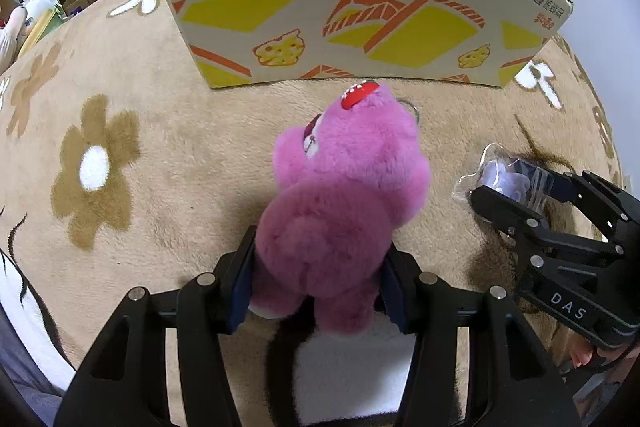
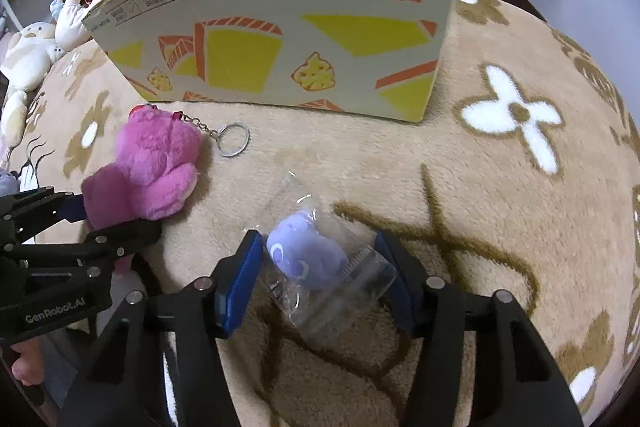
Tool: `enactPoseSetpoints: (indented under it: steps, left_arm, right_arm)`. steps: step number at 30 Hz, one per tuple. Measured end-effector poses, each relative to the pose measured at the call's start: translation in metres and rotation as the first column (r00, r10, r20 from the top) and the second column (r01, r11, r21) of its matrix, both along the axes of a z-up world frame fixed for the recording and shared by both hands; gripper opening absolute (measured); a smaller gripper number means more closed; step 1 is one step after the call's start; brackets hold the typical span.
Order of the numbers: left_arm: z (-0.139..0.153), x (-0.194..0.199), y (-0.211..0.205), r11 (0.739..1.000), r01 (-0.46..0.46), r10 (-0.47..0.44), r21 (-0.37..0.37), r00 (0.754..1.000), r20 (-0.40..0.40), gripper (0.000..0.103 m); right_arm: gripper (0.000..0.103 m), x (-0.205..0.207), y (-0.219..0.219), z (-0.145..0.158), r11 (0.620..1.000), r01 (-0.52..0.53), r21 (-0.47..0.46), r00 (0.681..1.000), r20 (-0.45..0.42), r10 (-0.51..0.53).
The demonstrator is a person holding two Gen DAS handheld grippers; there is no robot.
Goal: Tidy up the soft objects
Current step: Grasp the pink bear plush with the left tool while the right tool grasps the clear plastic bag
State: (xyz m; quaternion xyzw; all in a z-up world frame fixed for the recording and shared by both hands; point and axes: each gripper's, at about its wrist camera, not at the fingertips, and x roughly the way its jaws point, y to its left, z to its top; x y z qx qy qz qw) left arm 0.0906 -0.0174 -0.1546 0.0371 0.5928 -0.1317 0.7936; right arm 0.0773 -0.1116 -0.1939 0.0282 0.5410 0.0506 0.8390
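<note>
The left gripper (image 1: 316,283) is nearest the lens in its own view, its blue pads pressed into the lower body of a pink plush bear (image 1: 344,195), one pad on each flank, so the jaws are pinching the toy. The bear's head points away toward the cardboard box (image 1: 360,7), a red strawberry patch on top, and the toy lies low over the beige flowered blanket (image 1: 140,107). To the right in that view the right gripper (image 1: 520,195) reaches over a small purple plush in a clear plastic bag (image 1: 500,175), mostly hidden there by the black fingers. The right wrist view shows that bagged plush (image 2: 304,251) plainly: it lies on the blanket (image 2: 480,187) between the two blue pads of the right gripper (image 2: 320,275), the crinkled bag touching or nearly touching the right pad, while a gap shows beside the left pad; the jaws stand part-way spread, and whether they already press the bag I cannot tell. Only this view shows the bear's (image 2: 156,167) chain and metal key ring (image 2: 234,139) trailing on the blanket toward the box (image 2: 288,39), and the left gripper (image 2: 80,223) from the side, clamped on the pink fur. Pale plush toys (image 2: 32,55) lie beyond the blanket's far left edge.
</note>
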Motion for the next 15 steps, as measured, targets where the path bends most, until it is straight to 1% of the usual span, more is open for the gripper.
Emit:
enactPoseSetpoints:
  steps: [2, 3, 5, 6, 7, 8, 9, 11, 12, 15]
  left_arm:
    - [0.002, -0.002, -0.001, 1.0, -0.009, 0.009, 0.012, 1.0, 0.012, 0.053]
    - [0.004, -0.002, -0.001, 1.0, -0.018, 0.018, 0.022, 1.0, 0.019, 0.053]
    - [0.008, -0.003, 0.004, 0.999, -0.035, 0.034, 0.023, 0.999, 0.028, 0.053]
    - [0.01, -0.003, 0.006, 0.999, -0.043, 0.043, 0.017, 0.999, 0.031, 0.052]
    - [0.012, -0.003, 0.008, 0.999, -0.049, 0.049, 0.012, 0.998, 0.033, 0.052]
    - [0.015, -0.004, 0.01, 0.998, -0.055, 0.054, 0.01, 0.998, 0.038, 0.052]
    - [0.017, -0.004, 0.011, 0.998, -0.058, 0.057, 0.015, 0.997, 0.045, 0.052]
    - [0.023, -0.009, 0.012, 0.997, -0.062, 0.059, 0.036, 0.996, 0.065, 0.052]
    - [0.026, -0.012, 0.011, 0.997, -0.063, 0.06, 0.041, 0.995, 0.075, 0.052]
    - [0.041, -0.021, 0.012, 0.997, -0.069, 0.064, 0.036, 0.991, 0.114, 0.051]
  right_arm:
    - [0.053, -0.006, -0.004, 0.004, 1.0, 0.002, -0.006, 1.0, 0.0, -0.002]
    - [0.051, -0.008, -0.006, 0.005, 1.0, 0.005, -0.002, 1.0, 0.001, -0.005]
    - [0.044, -0.012, -0.009, 0.008, 1.0, 0.013, 0.018, 1.0, -0.002, -0.013]
    - [0.039, -0.012, -0.012, 0.009, 0.999, 0.02, 0.035, 1.0, -0.004, -0.019]
    - [0.021, -0.013, -0.013, 0.009, 0.998, 0.021, 0.06, 1.0, -0.006, -0.021]
    - [0.015, -0.013, -0.015, 0.011, 0.995, 0.018, 0.098, 1.0, -0.005, -0.018]
    - [0.015, -0.014, -0.013, 0.013, 0.994, 0.013, 0.112, 1.0, -0.003, -0.012]
    - [0.013, -0.018, -0.006, 0.017, 0.997, -0.005, 0.072, 1.0, 0.015, 0.004]
    - [0.013, -0.021, -0.006, 0.019, 0.998, -0.009, 0.068, 1.0, 0.024, 0.007]
    - [0.013, -0.026, -0.004, 0.031, 0.999, 0.003, 0.043, 0.998, 0.068, -0.006]
